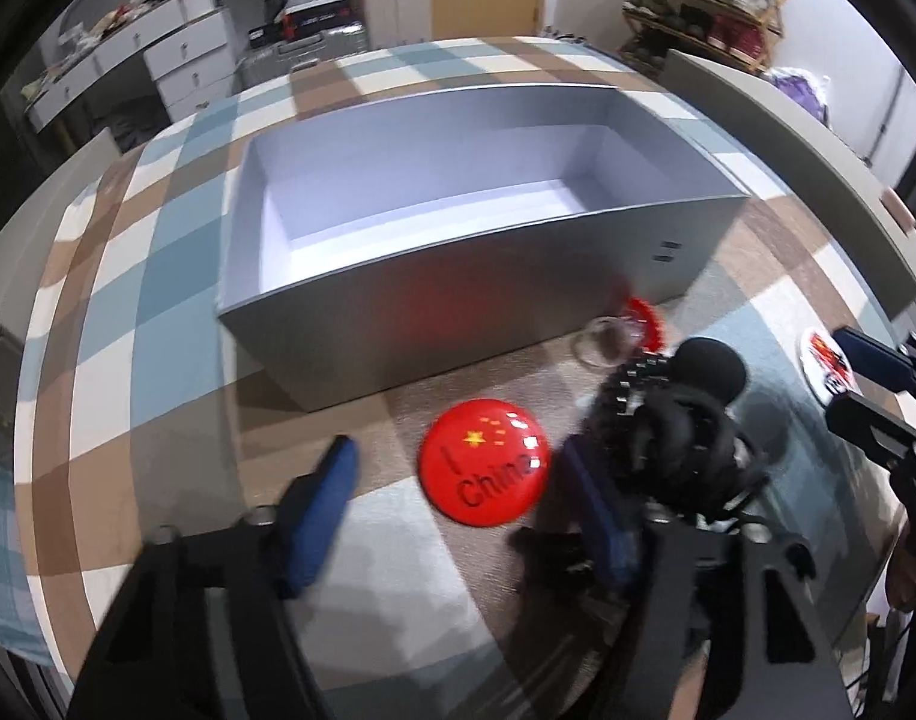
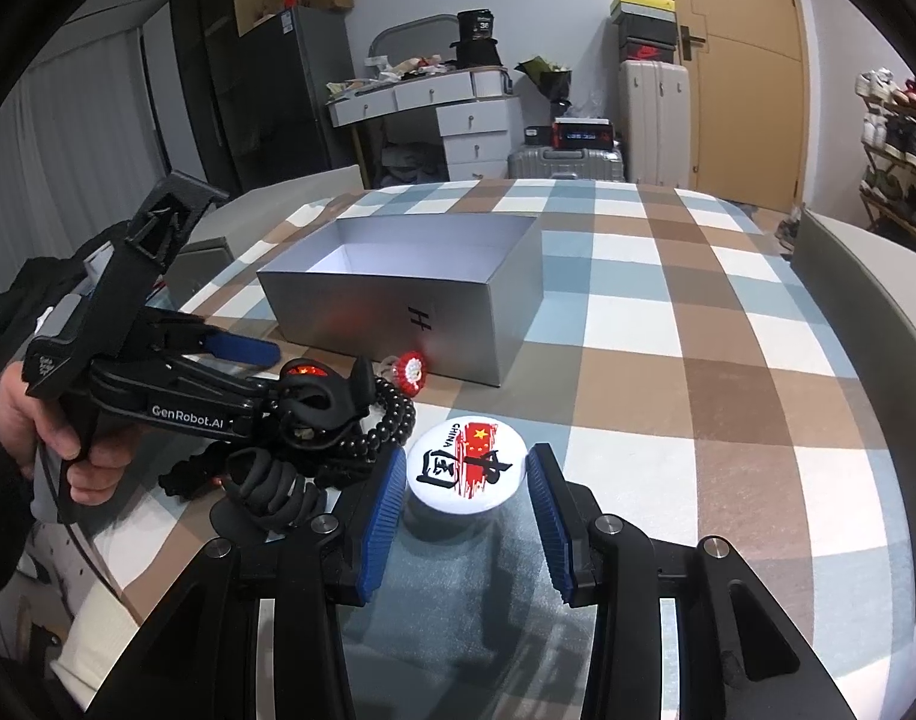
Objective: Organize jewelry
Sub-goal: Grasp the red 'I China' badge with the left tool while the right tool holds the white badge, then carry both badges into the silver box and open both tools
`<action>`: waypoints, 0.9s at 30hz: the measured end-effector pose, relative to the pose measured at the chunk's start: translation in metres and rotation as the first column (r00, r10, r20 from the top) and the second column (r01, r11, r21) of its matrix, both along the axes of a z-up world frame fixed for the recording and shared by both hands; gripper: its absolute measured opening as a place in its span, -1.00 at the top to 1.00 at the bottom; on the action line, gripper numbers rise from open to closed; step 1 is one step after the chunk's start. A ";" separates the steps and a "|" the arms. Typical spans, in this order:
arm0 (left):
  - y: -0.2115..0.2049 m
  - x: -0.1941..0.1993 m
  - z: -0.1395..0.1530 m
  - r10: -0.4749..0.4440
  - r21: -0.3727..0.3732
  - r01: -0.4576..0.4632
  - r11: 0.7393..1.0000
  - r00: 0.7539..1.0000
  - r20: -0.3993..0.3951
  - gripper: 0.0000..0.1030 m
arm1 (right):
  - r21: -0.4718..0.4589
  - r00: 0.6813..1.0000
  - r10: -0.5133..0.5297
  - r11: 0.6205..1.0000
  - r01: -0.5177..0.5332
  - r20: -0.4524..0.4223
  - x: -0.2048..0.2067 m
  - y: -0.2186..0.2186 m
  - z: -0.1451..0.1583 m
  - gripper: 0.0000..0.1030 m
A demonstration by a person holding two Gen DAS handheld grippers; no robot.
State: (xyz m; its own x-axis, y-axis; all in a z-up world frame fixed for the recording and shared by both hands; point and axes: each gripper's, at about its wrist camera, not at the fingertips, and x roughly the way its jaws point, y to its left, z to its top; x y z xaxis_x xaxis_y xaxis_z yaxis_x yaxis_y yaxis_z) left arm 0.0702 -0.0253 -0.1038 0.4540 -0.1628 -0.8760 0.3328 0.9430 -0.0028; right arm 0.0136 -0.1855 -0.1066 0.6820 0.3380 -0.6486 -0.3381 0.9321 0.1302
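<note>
An open silver box [image 1: 398, 300] [image 2: 458, 306] stands on the checked cloth, empty inside. In front of it lie a red "I China" badge [image 1: 485, 468], a white "CHINA" badge [image 2: 467, 462] [image 1: 827, 369], a red-and-white ring [image 2: 411, 370] [image 1: 644, 321] and a heap of black bead bracelets and hair ties [image 1: 674, 426] [image 2: 338, 420]. My left gripper [image 1: 458, 468] is open, its fingers either side of the red badge. My right gripper [image 2: 467, 474] is open, its fingers either side of the white badge.
The checked cloth [image 2: 698, 360] covers a padded surface with grey raised edges [image 2: 866, 312]. Behind it stand white drawers [image 2: 458, 114], suitcases [image 2: 650, 120], a door and a shoe rack [image 2: 896, 144].
</note>
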 end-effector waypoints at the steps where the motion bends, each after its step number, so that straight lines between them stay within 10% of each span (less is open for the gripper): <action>1: -0.002 -0.001 0.001 -0.011 -0.001 0.011 1.000 1.000 0.003 0.17 | 0.000 1.000 0.000 1.000 0.000 0.002 0.000 0.000 0.001 0.21; 27: 0.013 -0.006 0.082 -0.025 -0.150 0.050 0.987 0.986 0.165 0.27 | 0.201 0.987 0.078 0.974 -0.106 0.141 0.037 0.012 0.062 0.21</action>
State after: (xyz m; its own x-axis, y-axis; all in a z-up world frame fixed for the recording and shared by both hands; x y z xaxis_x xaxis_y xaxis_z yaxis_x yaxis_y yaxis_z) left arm 0.0645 -0.0127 -0.0218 0.5794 -0.3086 -0.7544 0.3755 0.9225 -0.0890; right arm 0.0503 -0.1733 -0.0447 0.7159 0.5209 -0.4648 -0.4483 0.8534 0.2660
